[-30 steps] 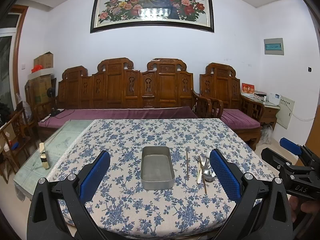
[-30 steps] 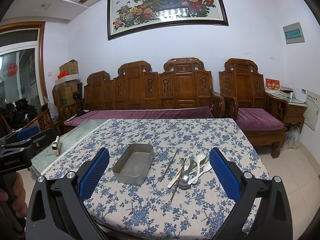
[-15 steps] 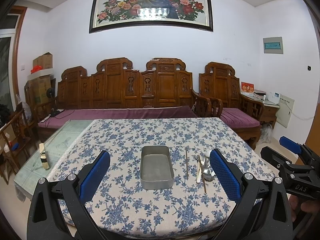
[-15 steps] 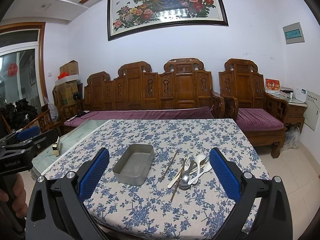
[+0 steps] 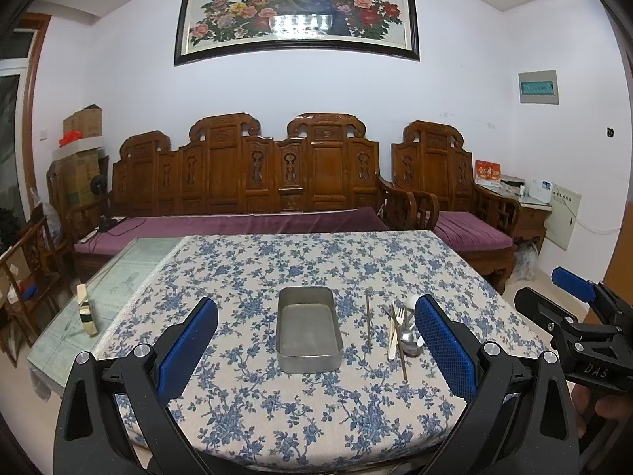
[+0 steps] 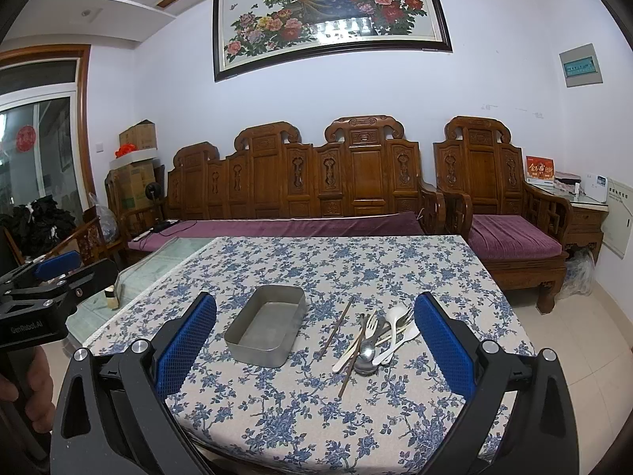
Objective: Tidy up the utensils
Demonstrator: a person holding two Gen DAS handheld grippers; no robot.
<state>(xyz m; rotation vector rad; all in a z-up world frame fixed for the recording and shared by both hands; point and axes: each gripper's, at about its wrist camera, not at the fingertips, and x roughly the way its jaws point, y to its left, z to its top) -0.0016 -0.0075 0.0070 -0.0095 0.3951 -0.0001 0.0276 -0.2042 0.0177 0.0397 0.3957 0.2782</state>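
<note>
We look back 1 second and almost nothing has changed; both grippers hang in the same spots, so the job has not started. Our left gripper (image 5: 316,350) is wide apart and holds nothing; our right gripper (image 6: 314,346) is too. The tin (image 5: 308,328) sits empty on the bench (image 5: 277,407); the utensils (image 6: 374,336) lie in a pile just beside it, none picked up.
</note>
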